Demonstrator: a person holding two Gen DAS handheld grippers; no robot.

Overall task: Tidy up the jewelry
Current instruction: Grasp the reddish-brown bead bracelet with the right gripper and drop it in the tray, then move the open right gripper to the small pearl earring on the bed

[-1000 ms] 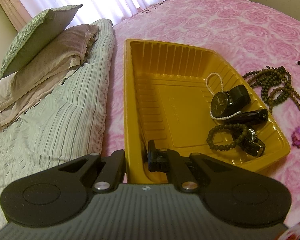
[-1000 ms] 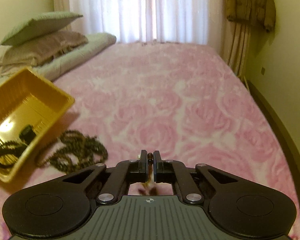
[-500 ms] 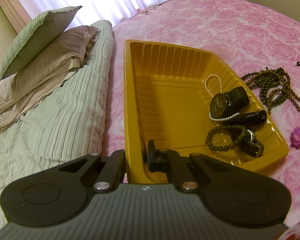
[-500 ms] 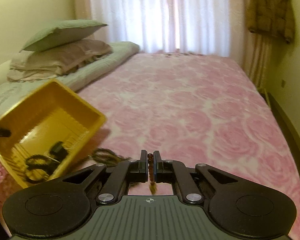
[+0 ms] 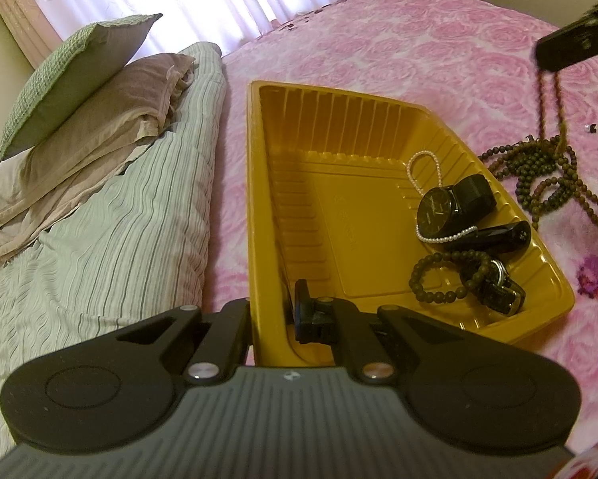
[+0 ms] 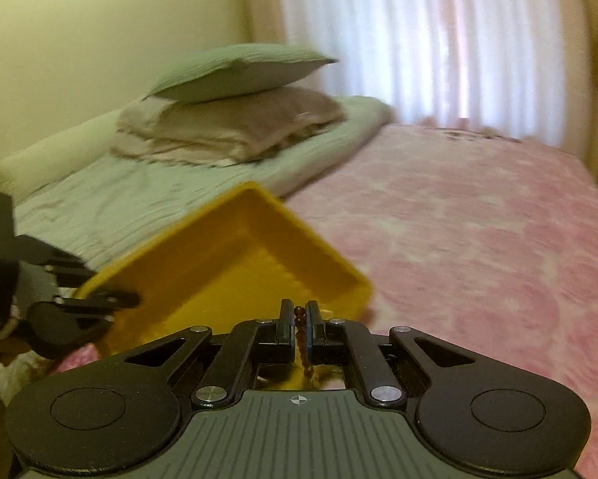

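Observation:
A yellow tray (image 5: 283, 183) lies on the pink bed. My left gripper (image 5: 273, 311) is shut on its near rim. The tray holds a black watch (image 5: 438, 207), a pearl bracelet (image 5: 422, 163), a dark bead bracelet (image 5: 434, 275) and a second watch (image 5: 498, 291). My right gripper (image 6: 299, 313) is shut on a brown bead necklace (image 6: 301, 339) and holds it above the tray's right side (image 6: 227, 263). In the left wrist view the right gripper (image 5: 574, 44) is at the upper right, with the necklace strand (image 5: 550, 99) hanging from it. A pile of brown beads (image 5: 546, 175) lies on the bed beside the tray.
Stacked pillows (image 5: 83, 92) and a striped quilt (image 5: 99, 231) lie left of the tray. Small loose pieces (image 5: 590, 127) lie on the pink bedspread (image 5: 418, 48) to the right. Curtains (image 6: 438, 40) hang at the far end of the bed.
My right gripper has lifted the bead necklace off the bed and swung left toward the tray. The left gripper and tray have stayed put.

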